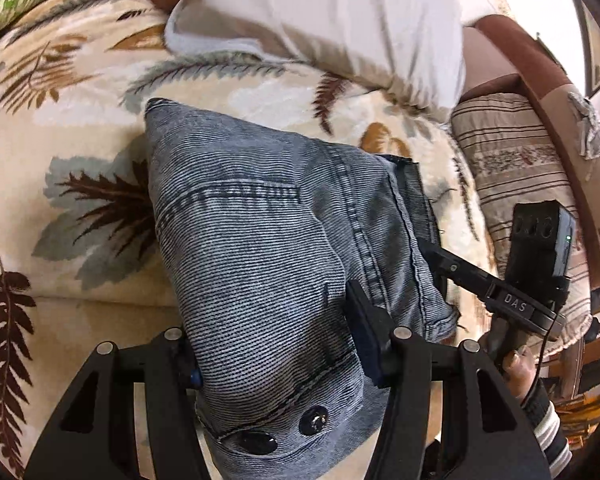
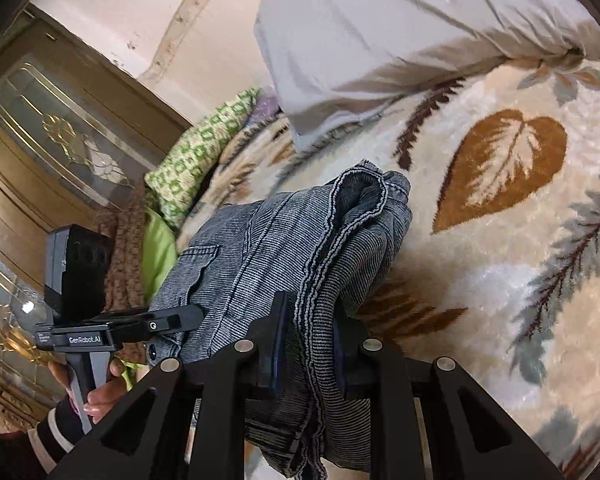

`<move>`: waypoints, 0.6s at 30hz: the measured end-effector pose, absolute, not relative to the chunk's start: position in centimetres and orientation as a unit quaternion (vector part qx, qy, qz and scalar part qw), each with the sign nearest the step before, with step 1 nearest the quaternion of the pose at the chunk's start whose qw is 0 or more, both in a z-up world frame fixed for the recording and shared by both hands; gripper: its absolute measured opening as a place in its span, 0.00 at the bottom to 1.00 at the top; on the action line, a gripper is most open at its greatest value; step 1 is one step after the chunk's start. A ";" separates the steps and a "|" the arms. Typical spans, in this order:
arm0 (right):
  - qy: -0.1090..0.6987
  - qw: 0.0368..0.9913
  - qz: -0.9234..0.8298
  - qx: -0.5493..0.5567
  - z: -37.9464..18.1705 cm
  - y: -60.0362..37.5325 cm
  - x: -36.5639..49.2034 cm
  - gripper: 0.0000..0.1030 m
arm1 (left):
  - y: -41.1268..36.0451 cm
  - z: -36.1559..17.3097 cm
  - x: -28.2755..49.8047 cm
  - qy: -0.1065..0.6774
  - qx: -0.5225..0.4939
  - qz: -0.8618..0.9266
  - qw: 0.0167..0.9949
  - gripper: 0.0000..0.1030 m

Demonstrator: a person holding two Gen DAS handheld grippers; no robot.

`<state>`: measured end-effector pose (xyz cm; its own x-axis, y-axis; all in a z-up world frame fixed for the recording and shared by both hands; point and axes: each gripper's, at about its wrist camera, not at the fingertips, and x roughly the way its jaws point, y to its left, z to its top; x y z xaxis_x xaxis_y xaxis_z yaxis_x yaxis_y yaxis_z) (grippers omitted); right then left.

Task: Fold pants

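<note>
The pants (image 1: 267, 240) are grey-blue striped denim, folded into a thick bundle on a leaf-patterned blanket (image 1: 79, 152). My left gripper (image 1: 275, 344) is shut on the waistband end, where two metal snaps (image 1: 314, 420) show. My right gripper (image 2: 312, 332) is shut on the stitched edge of the same pants (image 2: 300, 240) and holds the bundle a little above the blanket (image 2: 500, 240). Each gripper shows in the other's view: the right one (image 1: 440, 258) at the bundle's right edge, the left one (image 2: 187, 318) at its left side.
A white pillow (image 1: 340, 12) lies at the far end of the bed. A striped cushion (image 1: 512, 160) lies to the right and a green patterned cushion (image 2: 203, 148) to the left. A wooden door (image 2: 59, 128) with glass stands beside the bed.
</note>
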<state>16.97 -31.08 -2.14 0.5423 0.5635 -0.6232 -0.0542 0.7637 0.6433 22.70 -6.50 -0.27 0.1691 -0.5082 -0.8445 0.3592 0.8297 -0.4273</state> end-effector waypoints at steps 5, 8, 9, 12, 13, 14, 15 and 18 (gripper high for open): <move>0.454 0.835 0.154 0.269 -4.3 -32.0 17.1 0.22 | -5.9 -2.1 23.0 0.581 -0.059 -0.276 0.764 0.60; 0.461 0.842 0.141 0.244 -5.1 -32.2 16.8 0.28 | -5.9 -3.1 23.0 0.581 -0.055 -0.268 0.767 0.69; 0.462 0.846 0.135 0.229 -5.3 -32.2 16.7 0.30 | -5.8 -3.3 23.0 0.579 -0.055 -0.266 0.769 0.72; 0.474 0.849 0.114 0.206 -6.0 -32.3 16.8 0.43 | -5.6 -3.7 23.1 0.583 -0.061 -0.252 0.770 0.77; 0.473 0.847 0.107 0.216 -5.6 -32.4 16.7 0.43 | -5.4 -3.4 23.0 0.586 -0.068 -0.247 0.769 0.77; 0.473 0.848 0.103 0.217 -5.3 -32.4 16.7 0.43 | -5.1 -2.9 22.8 0.586 -0.071 -0.241 0.770 0.77; 0.470 0.849 0.100 0.218 -4.6 -32.4 16.5 0.43 | -4.9 -2.2 22.4 0.582 -0.070 -0.238 0.775 0.76; 0.461 0.853 0.096 0.227 -1.8 -32.5 14.8 0.48 | -4.0 0.8 19.8 0.553 -0.052 -0.228 0.799 0.77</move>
